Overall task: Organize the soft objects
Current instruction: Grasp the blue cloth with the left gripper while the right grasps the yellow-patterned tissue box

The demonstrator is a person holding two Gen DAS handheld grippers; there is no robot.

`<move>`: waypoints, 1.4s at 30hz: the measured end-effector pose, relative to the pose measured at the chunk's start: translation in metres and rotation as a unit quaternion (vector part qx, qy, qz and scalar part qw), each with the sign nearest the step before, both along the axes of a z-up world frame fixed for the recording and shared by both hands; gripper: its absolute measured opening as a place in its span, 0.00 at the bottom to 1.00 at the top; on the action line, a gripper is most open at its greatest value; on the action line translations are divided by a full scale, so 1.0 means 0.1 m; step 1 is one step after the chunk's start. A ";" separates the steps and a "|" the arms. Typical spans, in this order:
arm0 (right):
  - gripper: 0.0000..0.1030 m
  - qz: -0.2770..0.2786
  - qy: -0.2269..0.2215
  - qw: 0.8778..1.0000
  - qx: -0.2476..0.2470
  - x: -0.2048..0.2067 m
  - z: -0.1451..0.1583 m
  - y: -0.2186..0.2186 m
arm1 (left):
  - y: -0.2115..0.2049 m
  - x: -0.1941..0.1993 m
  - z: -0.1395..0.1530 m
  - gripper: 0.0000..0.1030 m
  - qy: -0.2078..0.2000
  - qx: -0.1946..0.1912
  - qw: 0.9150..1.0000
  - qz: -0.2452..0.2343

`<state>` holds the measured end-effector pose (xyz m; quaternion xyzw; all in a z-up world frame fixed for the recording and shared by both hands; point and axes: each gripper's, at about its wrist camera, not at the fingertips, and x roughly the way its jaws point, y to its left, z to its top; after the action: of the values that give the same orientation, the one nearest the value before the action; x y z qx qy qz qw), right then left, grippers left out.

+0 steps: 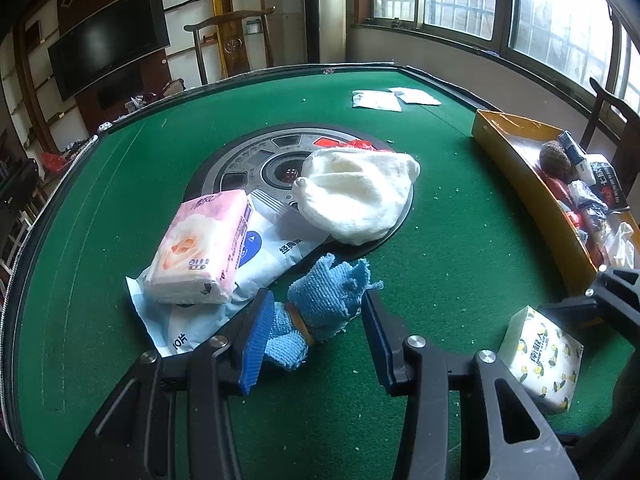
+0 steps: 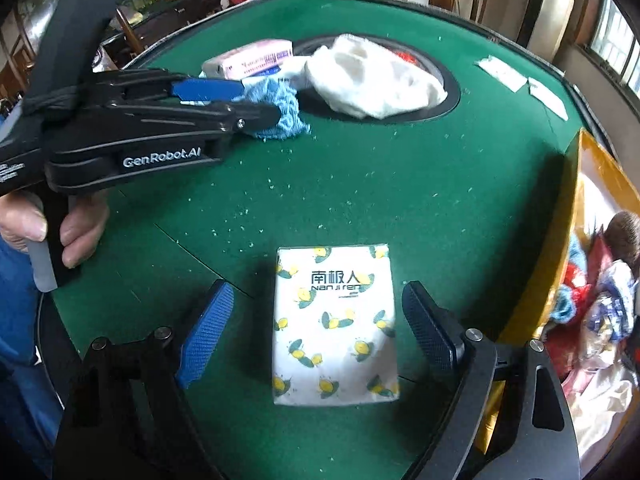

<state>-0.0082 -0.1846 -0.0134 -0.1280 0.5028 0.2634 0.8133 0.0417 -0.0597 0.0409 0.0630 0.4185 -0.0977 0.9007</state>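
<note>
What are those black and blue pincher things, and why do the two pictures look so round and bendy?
They are claws, each held by a person, with a wide-eyed camera on each that bends the view. One picture looks along the left claw, whose pads sit around a blue cloth; whether they squeeze it I cannot tell. The other looks along the right claw, open around a lemon-print tissue pack. A hand grips the left claw's handle. On the green table also lie a white towel and a pink tissue pack.
</note>
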 end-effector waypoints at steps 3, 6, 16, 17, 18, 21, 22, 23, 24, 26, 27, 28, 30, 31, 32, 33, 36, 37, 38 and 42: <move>0.66 -0.008 0.007 1.000 0.009 0.01 -0.05 0.00 | -0.01 0.00 0.00 0.44 -0.001 0.003 1.000 0.000; 0.53 -0.013 -0.012 1.000 0.001 0.00 -0.04 0.02 | -0.02 -0.01 0.00 0.44 -0.004 0.004 1.000 -0.001; 0.52 -0.064 -0.009 0.991 0.113 0.06 0.22 -0.20 | -0.02 -0.04 0.03 0.44 -0.009 -0.001 1.000 -0.003; 0.52 -0.068 -0.010 0.991 0.117 0.08 0.23 -0.15 | -0.02 -0.04 0.03 0.44 -0.009 -0.002 1.000 -0.003; 0.52 -0.072 -0.011 0.990 0.123 0.09 0.23 -0.16 | -0.02 -0.05 0.03 0.44 -0.010 -0.002 1.000 -0.004; 0.52 -0.080 -0.007 0.987 0.137 0.12 0.24 -0.18 | -0.02 -0.05 0.03 0.44 -0.010 -0.002 1.000 -0.005; 0.52 -0.081 -0.008 0.987 0.140 0.13 0.23 -0.18 | -0.02 -0.05 0.03 0.44 -0.011 -0.003 1.000 -0.005; 0.52 -0.083 -0.011 0.987 0.140 0.13 0.24 -0.18 | -0.02 -0.05 0.04 0.44 -0.011 -0.003 1.000 -0.006; 0.52 -0.085 -0.013 0.986 0.141 0.12 0.24 -0.19 | -0.02 -0.06 0.04 0.44 -0.012 -0.003 1.000 -0.006; 0.52 -0.087 -0.011 0.985 0.146 0.14 0.24 -0.20 | -0.02 -0.06 0.04 0.44 -0.013 -0.005 1.000 -0.008; 0.52 -0.088 -0.011 0.985 0.148 0.15 0.25 -0.20 | -0.02 -0.06 0.05 0.44 -0.014 -0.006 1.000 -0.009; 0.52 -0.089 -0.012 0.985 0.149 0.15 0.25 -0.21 | -0.02 -0.07 0.06 0.44 -0.015 -0.008 1.000 -0.010; 0.52 -0.089 -0.014 0.984 0.151 0.14 0.27 -0.22 | -0.02 -0.08 0.07 0.44 -0.017 -0.014 1.000 -0.013; 0.52 -0.089 -0.015 0.984 0.152 0.14 0.27 -0.22 | -0.02 -0.08 0.08 0.44 -0.018 -0.016 1.000 -0.015; 0.52 -0.090 -0.016 0.984 0.154 0.14 0.28 -0.22 | -0.02 -0.08 0.08 0.44 -0.018 -0.018 1.000 -0.017; 0.52 -0.091 -0.018 0.983 0.156 0.14 0.29 -0.23 | -0.02 -0.09 0.08 0.44 -0.019 -0.018 1.000 -0.018; 0.52 -0.095 -0.024 0.982 0.160 0.14 0.32 -0.24 | -0.02 -0.09 0.09 0.41 -0.023 -0.021 0.999 -0.018; 0.52 -0.098 -0.026 0.982 0.160 0.14 0.32 -0.25 | -0.02 -0.09 0.09 0.37 -0.023 -0.023 0.999 -0.018; 0.52 -0.100 -0.026 0.982 0.161 0.15 0.32 -0.26 | -0.01 -0.09 0.09 0.30 -0.021 -0.025 0.999 -0.018; 0.52 -0.107 -0.027 0.981 0.162 0.16 0.32 -0.30 | 0.01 -0.06 0.07 0.24 -0.011 -0.033 0.999 -0.019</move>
<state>0.0074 -0.2143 0.0186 0.0530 0.4420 0.2492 0.8601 0.0355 -0.0589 0.0483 0.0422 0.4038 -0.1274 0.9050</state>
